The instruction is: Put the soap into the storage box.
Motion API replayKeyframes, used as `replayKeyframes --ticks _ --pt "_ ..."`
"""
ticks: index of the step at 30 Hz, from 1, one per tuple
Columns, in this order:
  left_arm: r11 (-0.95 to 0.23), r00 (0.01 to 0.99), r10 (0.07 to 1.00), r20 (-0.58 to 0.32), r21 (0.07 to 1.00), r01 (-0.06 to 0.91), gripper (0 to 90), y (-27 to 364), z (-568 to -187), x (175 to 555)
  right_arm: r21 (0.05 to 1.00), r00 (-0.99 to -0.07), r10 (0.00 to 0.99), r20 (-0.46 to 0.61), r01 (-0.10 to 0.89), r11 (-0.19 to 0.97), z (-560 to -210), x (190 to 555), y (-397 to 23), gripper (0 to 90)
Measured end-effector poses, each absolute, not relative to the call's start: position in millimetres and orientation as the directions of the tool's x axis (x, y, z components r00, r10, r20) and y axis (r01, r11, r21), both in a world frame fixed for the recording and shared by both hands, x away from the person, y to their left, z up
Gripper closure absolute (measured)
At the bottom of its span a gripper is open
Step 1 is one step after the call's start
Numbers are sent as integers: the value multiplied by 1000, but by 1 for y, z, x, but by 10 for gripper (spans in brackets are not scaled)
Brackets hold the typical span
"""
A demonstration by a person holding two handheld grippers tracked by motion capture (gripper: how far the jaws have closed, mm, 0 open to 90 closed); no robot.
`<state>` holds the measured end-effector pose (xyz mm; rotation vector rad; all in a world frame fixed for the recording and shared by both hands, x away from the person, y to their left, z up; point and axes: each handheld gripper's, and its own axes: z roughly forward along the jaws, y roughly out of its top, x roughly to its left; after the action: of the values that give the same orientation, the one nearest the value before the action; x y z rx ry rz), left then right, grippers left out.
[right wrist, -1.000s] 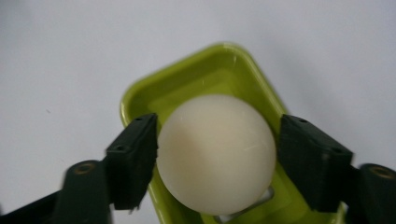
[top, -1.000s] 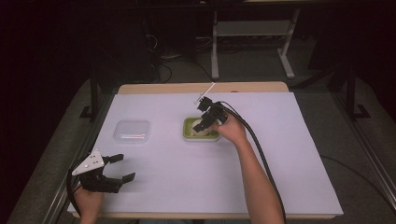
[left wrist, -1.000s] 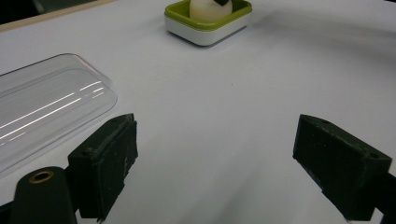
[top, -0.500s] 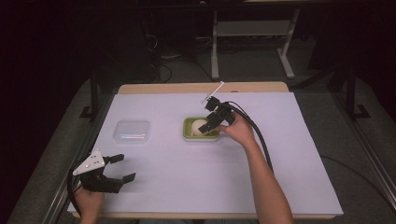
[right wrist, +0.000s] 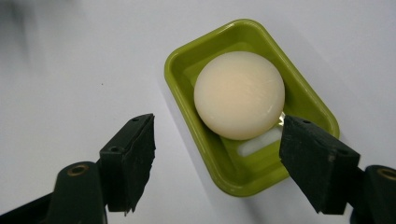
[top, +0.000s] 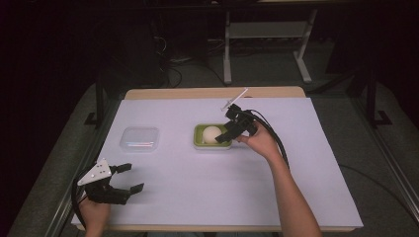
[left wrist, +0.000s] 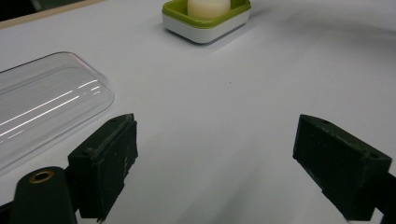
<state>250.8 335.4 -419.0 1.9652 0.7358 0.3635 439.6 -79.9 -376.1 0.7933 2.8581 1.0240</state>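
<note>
A green soap dish (top: 199, 141) sits mid-table with a round cream soap (top: 212, 134) lying in it. My right gripper (top: 228, 131) hovers just right of and above the dish, open and holding nothing. In the right gripper view the soap (right wrist: 239, 94) rests in the dish (right wrist: 182, 88) ahead of the spread jaws. At the near left corner of the table my left gripper (top: 127, 178) is open and holds nothing. The left gripper view shows the dish (left wrist: 205, 29) far ahead and a clear lid (left wrist: 44, 105) close on the left.
A clear plastic lid (top: 140, 138) lies flat on the white table cover (top: 296, 197), left of the dish. Table legs and cables stand on the dark floor behind the table's far edge.
My right gripper has drawn back to the right off the dish, leaving the soap uncovered in it. The left gripper has stayed where it was.
</note>
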Motion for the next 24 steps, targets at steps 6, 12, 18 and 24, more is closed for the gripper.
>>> replayKeyframes --ticks 6,12,18,24 --pt "-348 773 632 -52 872 343 133 335 -419 251 598 -875 457 157 453 661 -376 429 -88 259" --pt "-354 776 629 -48 871 341 133 335 -419 251 596 -869 468 162 464 655 -378 420 -99 259" --pt "-357 776 629 -46 869 341 133 335 -419 251 609 -864 478 161 468 641 -376 411 -110 267" --pt "-360 777 628 -45 868 342 133 335 -419 251 618 -853 491 176 484 620 -377 403 -121 269"
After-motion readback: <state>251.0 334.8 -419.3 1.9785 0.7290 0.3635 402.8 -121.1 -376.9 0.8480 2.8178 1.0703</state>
